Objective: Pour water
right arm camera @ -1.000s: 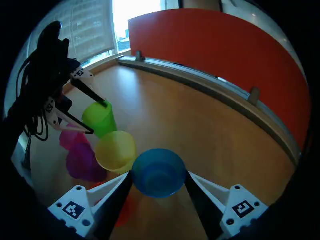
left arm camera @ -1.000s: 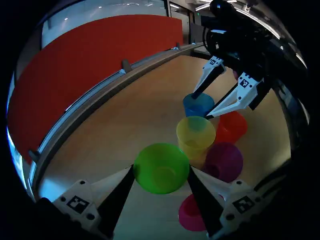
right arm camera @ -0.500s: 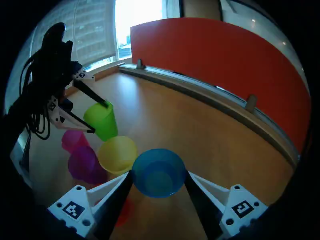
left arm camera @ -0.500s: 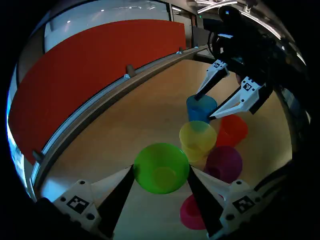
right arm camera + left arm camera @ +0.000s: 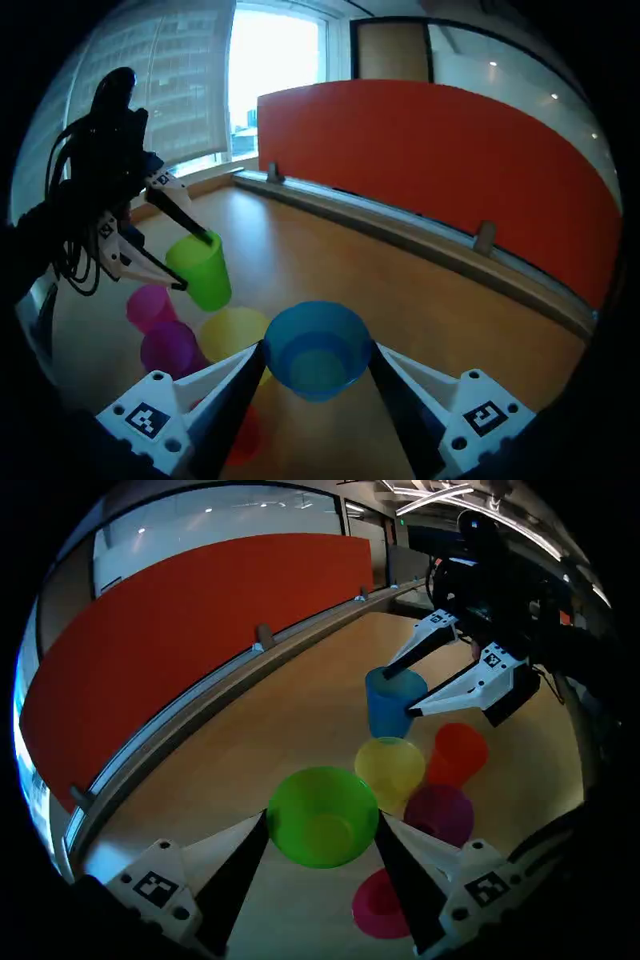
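- Left gripper (image 5: 321,817) is clenched on the green cup (image 5: 322,820), upright on one side of the yellow cup (image 5: 390,764).
- Right gripper (image 5: 318,349) grasps the blue cup (image 5: 318,364), upright on the yellow cup's opposite side.
- Both cups are secured and pouring is not yet begun. Water in either appears absent, but this is unconfirmed.

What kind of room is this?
Probably an office: a long wooden desk with an orange divider panel behind it, and a big window looking out on tall buildings.
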A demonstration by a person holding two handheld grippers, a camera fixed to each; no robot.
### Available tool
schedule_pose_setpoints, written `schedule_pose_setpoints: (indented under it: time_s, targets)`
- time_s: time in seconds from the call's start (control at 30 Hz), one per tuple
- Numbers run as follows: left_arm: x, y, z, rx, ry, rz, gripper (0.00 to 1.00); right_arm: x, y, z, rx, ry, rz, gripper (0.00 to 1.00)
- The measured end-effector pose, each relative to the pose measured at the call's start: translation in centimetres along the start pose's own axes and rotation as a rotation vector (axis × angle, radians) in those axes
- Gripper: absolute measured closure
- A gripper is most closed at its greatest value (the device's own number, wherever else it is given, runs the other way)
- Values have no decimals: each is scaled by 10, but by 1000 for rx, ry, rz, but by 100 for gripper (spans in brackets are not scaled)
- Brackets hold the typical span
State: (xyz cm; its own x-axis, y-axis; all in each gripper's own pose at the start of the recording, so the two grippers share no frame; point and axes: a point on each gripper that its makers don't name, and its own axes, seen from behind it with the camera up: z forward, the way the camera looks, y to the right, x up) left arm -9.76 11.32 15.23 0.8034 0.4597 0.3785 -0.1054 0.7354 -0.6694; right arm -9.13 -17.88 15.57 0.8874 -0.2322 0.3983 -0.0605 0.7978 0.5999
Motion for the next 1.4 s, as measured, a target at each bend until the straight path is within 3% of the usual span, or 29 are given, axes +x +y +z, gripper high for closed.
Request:
schedule_pose_setpoints:
  time_s: [0.37,0.6,1.0,1.4]
  targets:
    - [11,5,-14,13,59,-20,11,27,-4,-16,-26,123,-36,8]
    - [19,14,-27,16,108,-32,11,41,-17,-28,-28,180,-38,8]
    - [34,33,-57,28,197,-48,11,55,-32,-61,-34,254,-6,8]
    - [43,55,-85,61,279,-59,11,49,-47,-89,-41,284,12,8]
